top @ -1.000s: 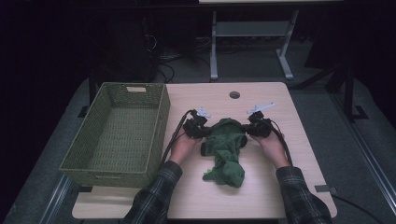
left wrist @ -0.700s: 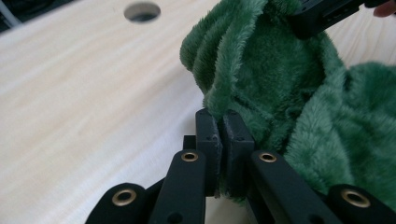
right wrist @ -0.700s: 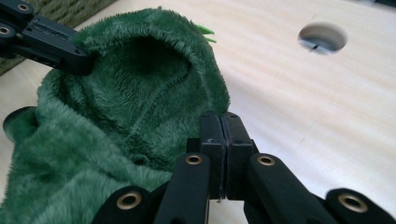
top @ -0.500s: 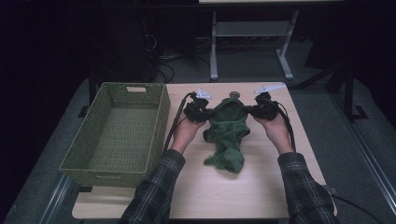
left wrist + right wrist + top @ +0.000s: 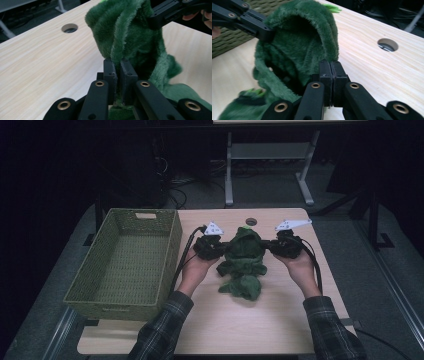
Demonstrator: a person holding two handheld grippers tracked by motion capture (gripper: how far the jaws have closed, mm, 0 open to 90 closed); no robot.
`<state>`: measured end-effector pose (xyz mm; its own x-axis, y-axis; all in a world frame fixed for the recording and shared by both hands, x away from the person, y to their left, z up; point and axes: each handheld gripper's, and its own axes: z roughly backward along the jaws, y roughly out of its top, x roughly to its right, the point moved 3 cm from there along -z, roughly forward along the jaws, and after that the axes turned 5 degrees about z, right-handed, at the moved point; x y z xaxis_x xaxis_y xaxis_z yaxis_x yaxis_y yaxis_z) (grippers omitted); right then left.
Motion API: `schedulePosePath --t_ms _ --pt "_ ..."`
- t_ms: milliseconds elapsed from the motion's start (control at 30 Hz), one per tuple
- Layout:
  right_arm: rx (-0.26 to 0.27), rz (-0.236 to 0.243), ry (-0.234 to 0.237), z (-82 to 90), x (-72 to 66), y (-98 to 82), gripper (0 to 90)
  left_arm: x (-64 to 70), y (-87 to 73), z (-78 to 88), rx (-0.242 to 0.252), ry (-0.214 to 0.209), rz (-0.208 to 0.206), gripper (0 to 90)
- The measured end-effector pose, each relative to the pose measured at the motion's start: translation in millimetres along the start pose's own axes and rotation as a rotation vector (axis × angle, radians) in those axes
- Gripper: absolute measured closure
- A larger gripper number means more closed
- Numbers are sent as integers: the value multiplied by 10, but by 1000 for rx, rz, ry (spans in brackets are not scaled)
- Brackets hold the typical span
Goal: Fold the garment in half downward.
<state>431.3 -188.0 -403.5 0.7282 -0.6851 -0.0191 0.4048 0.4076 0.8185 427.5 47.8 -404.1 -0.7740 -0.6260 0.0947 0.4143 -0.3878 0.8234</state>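
A green fuzzy garment [image 5: 245, 255] hangs between my two grippers over the middle of the wooden table [image 5: 260, 325], and its lower end rests crumpled on the tabletop. My left gripper [image 5: 220, 247] is shut on the garment's left edge; in the left gripper view its jaws [image 5: 120, 61] pinch a fold of the green plush [image 5: 130, 32]. On the right edge, my right gripper [image 5: 272, 246] is shut too, its jaws [image 5: 331, 63] closed on the fabric [image 5: 299, 45]. Each gripper view shows the other gripper gripping the far edge.
A woven green basket [image 5: 115, 307] with nothing in it stands along the table's left side, close to my left hand. A round cable hole [image 5: 251, 221] lies near the far edge, just behind the garment. Beyond the table are a metal stand and cables on the floor.
Both hands have risen and moved toward the table's far edge, carrying the garment's upper part with them. The garment now hangs stretched between the grippers instead of lying bunched.
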Motion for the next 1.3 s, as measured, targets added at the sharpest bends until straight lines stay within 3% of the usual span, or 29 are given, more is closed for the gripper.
schedulePosePath --t_ms 167,300,600,700,1000,1300 --pt "20 24 24 106 -140 -82 888 153 -107 71 -3 -6 -54 838" --pt "24 40 40 153 -246 -169 888 260 -204 110 -6 -22 -75 834" --pt "3 57 70 220 -453 -377 885 403 -370 221 -21 -57 -125 826" --pt "21 61 77 271 -518 -444 885 430 -432 269 -17 -69 -144 826" --pt "-4 68 112 398 -688 -636 881 544 -670 314 -54 -119 -154 826" --pt "-76 76 144 420 -858 -849 881 649 -872 234 -124 -152 -191 839"
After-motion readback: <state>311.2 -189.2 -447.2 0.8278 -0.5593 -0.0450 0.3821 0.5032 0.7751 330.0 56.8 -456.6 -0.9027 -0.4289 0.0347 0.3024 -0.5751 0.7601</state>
